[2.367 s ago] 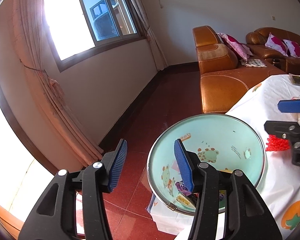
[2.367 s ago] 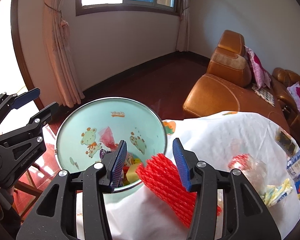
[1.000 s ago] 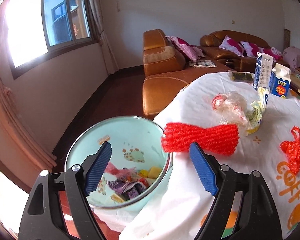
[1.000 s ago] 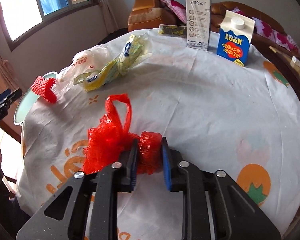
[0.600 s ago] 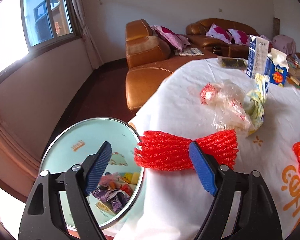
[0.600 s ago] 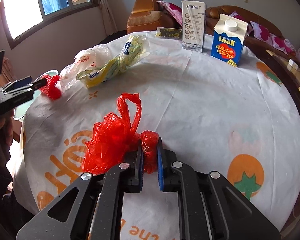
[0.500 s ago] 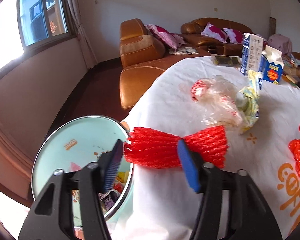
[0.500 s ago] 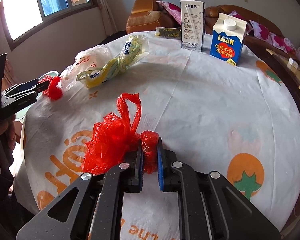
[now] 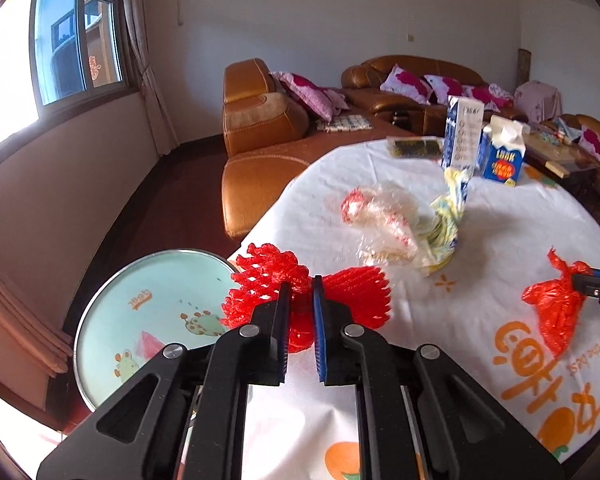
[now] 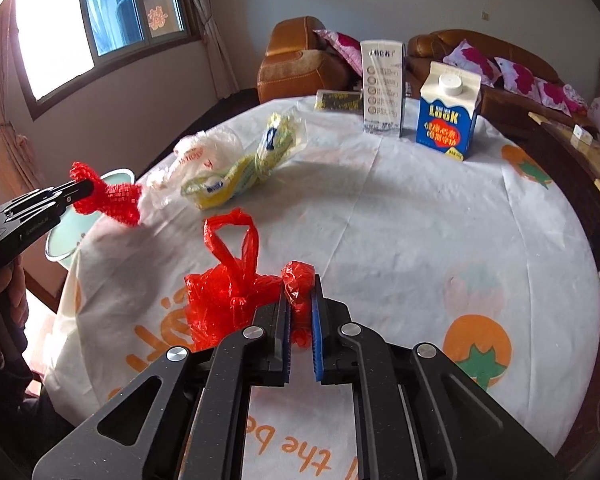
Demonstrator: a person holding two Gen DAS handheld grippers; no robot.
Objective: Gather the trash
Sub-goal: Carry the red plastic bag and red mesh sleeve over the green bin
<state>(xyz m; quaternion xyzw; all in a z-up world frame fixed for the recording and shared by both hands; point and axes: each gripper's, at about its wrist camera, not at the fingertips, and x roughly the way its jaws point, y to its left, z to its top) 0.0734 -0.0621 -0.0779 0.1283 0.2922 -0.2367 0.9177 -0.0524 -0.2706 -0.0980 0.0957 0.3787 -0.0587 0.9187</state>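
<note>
Left hand-held gripper [image 9: 301, 308] pinching red foam net [image 9: 340, 296], right hand-held gripper [image 10: 300, 312] clamping red bag [image 10: 228, 300]

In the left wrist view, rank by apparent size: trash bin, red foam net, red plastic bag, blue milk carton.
1. trash bin, partly hidden
2. red foam net
3. red plastic bag
4. blue milk carton, farthest away, so its small look is partly distance

The net and bag are close; the net's nearness makes that ranking unsure.

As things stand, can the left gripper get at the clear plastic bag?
Probably not yet: the left gripper is shut on the red foam net. The clear plastic bag lies unobstructed just beyond it.
</note>
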